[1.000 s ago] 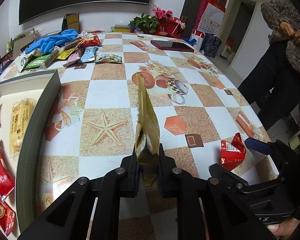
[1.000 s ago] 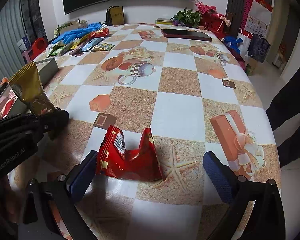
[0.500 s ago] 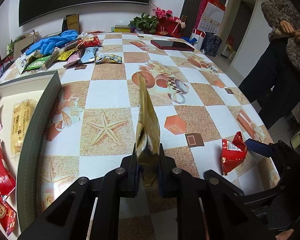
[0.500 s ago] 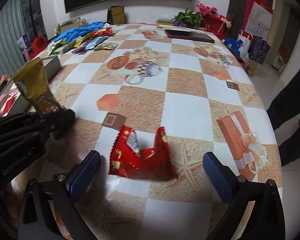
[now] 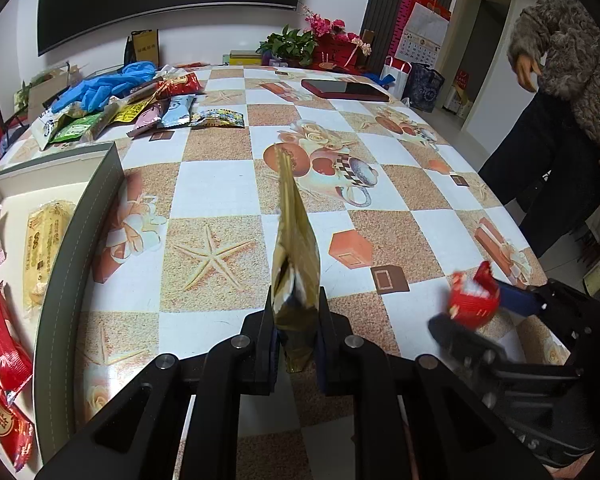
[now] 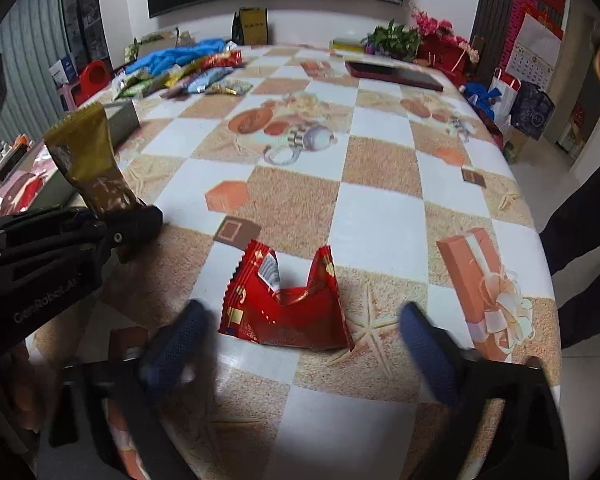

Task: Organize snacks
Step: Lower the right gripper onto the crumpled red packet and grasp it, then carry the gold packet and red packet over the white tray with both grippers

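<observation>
In the right wrist view, lower half of the frame, the right gripper (image 6: pixel 300 344) is smeared by motion: both blue fingertips (image 6: pixel 176 344) are blurred, so their edges cannot be made out. Its fingers are also blurred at lower right of the left wrist view, partly covering the red packet (image 5: pixel 474 300). The gold packet (image 5: pixel 296 256) has its bottom end hidden between the left gripper (image 5: pixel 296 332) fingers. At far left, the tray (image 5: pixel 72 240) and 2 red snack packets (image 5: pixel 4 344) run off the edge. Print on the far pile of snacks (image 5: pixel 140 108) is too small to read.
</observation>
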`<state>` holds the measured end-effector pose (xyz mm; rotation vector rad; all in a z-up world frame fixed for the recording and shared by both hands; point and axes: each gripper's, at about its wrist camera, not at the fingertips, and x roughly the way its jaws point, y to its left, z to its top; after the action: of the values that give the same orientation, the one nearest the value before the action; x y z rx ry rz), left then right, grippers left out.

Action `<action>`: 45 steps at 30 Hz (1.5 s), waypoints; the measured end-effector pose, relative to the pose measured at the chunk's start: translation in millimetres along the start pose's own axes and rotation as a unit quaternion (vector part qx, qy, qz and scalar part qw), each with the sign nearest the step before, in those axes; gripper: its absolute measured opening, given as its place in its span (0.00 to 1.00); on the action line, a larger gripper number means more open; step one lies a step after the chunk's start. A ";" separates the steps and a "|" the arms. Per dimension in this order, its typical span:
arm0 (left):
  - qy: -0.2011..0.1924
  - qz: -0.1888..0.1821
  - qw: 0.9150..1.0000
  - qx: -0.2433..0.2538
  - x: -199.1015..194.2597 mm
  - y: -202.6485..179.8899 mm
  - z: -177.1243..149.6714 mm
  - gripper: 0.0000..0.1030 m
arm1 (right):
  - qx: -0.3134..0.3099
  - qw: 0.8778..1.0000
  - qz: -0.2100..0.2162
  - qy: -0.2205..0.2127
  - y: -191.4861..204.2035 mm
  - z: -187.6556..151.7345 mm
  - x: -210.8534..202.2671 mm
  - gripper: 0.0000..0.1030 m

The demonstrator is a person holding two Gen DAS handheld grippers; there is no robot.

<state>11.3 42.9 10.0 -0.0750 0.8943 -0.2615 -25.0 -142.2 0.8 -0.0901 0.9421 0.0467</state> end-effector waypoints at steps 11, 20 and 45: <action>0.000 -0.001 1.000 -0.001 -0.3 0.7 -0.1 0.16 | 0.001 1.000 0.009 -0.017 0.8 0.8 -2.0 0.47; 0.000 0.000 1.000 0.000 -0.2 0.7 0.0 0.16 | -0.005 1.000 0.003 -0.016 3.8 0.4 -1.4 0.47; 0.005 0.016 1.000 0.021 -2.8 -6.4 -4.0 0.14 | 0.015 1.000 0.013 -0.018 -2.0 1.4 -3.2 0.46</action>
<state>5.2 37.7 10.7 -0.0204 0.8981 -0.2520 -25.6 -144.0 4.3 -0.0489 0.9075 0.0583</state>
